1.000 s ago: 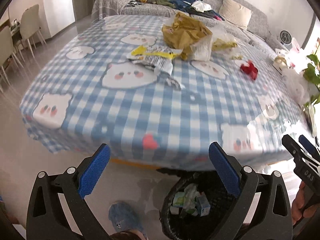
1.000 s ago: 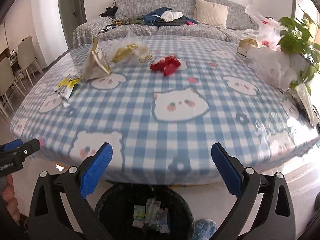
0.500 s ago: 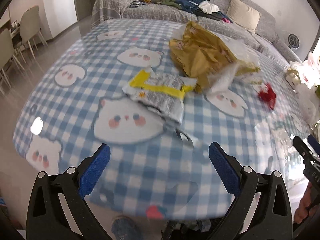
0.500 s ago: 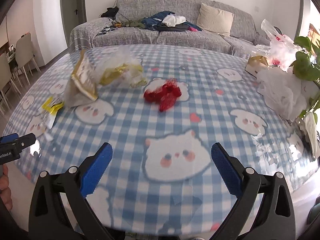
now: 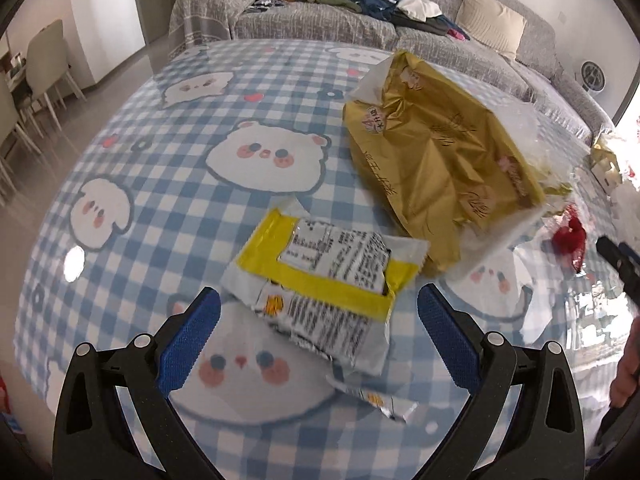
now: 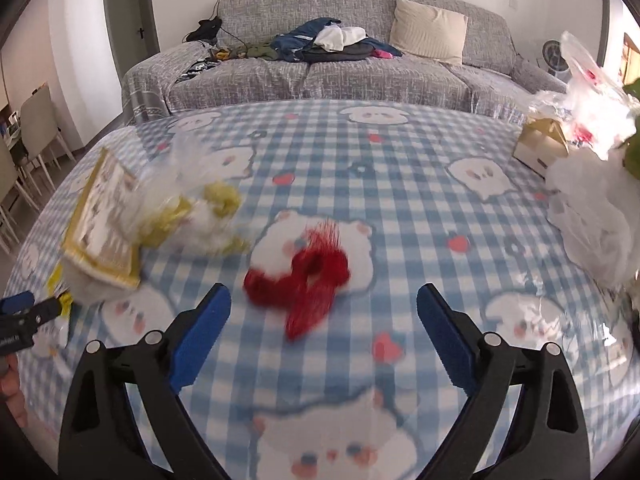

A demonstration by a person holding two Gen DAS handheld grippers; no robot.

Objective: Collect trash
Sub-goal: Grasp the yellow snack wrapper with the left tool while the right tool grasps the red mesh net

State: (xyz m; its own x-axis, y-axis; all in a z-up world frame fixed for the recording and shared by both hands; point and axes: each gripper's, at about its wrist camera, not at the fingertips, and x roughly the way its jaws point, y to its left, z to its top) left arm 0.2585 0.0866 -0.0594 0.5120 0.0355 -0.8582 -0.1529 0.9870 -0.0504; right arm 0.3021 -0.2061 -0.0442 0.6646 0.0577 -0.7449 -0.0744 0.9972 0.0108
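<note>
Left hand-held gripper [image 5: 318, 320]: jaws spread wide, nothing between the pads, poised above the counter [image 5: 168, 200], which wears a blue-and-white checked cloth printed with cartoon animal faces. Silver and yellow wrapper [image 5: 328, 276]: lies flat on the cloth just ahead of and between the blue fingertips [image 5: 192, 336], its near edge crossing the line between them without touching either; crumpled foil, yellow border, dense black print, with a torn strip [image 5: 376, 396] trailing toward the camera. Gold bag [image 5: 436, 160]: beyond the wrapper to the right, large, creased, open-mouthed, overlapping clear plastic film [image 5: 532, 132]. Right hand-held gripper [image 6: 324, 330]: jaws wide though they have just been narrowing slightly, nothing held. Red net scrap [image 6: 308, 280]: on the cloth just past the fingertips, slightly left of centre between them, bunched and frayed, blurred. Yellow packaging and clear film [image 6: 168, 204] sit further left, also blurred; white plastic bags [image 6: 592, 216] and a small cardboard box [image 6: 540, 148] at the right edge. Change since a second ago: both views then looked from beyond the counter's rim, with a black waste bin holding scraps below the fingers; now the bin is out of sight and each piece of trash appears far larger and closer. Grey sofa [image 6: 360, 68] with clothes behind.
</note>
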